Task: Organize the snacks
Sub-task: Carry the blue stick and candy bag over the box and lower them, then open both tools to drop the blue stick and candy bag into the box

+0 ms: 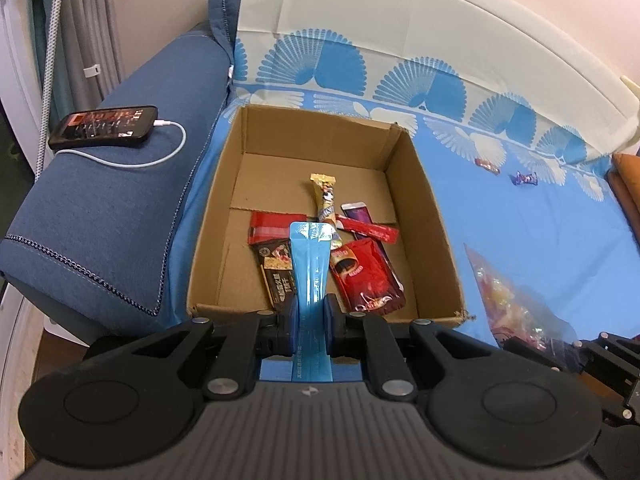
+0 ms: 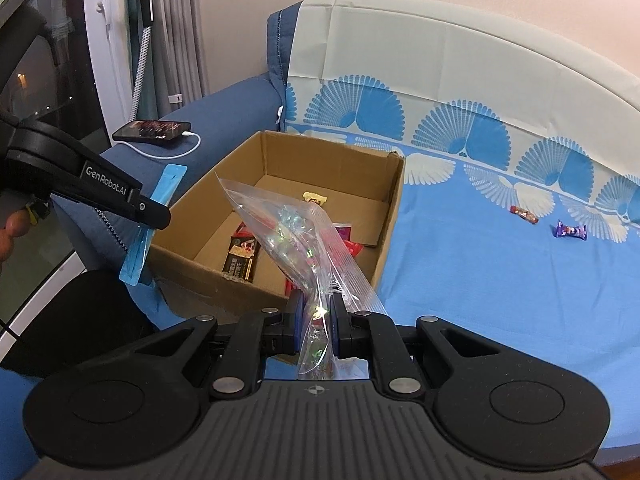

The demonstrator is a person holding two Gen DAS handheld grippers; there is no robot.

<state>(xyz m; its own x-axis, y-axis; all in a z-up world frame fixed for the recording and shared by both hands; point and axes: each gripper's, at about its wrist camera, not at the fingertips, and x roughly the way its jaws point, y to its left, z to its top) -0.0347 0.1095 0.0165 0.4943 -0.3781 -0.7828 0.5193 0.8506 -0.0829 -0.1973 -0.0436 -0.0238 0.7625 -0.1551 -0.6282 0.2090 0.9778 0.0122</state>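
Note:
An open cardboard box [image 1: 424, 208] sits on the blue sofa cover and holds several snack packets, among them a red sachet [image 1: 366, 276] and a dark bar [image 1: 276, 272]. My left gripper [image 1: 311, 316] is shut on a long blue packet [image 1: 310, 264], held over the box's near edge; the same packet shows in the right wrist view [image 2: 160, 208]. My right gripper [image 2: 316, 314] is shut on a clear plastic bag of candies [image 2: 296, 236], held just right of the box [image 2: 392, 216]. Two loose candies [image 2: 524, 215] [image 2: 572, 231] lie on the cover to the right.
A phone [image 1: 104, 126] on a white charging cable lies on the blue sofa arm left of the box. The sofa back [image 1: 400, 20] rises behind. An orange cushion [image 1: 624, 184] is at the far right. The cover [image 2: 480, 280] stretches right of the box.

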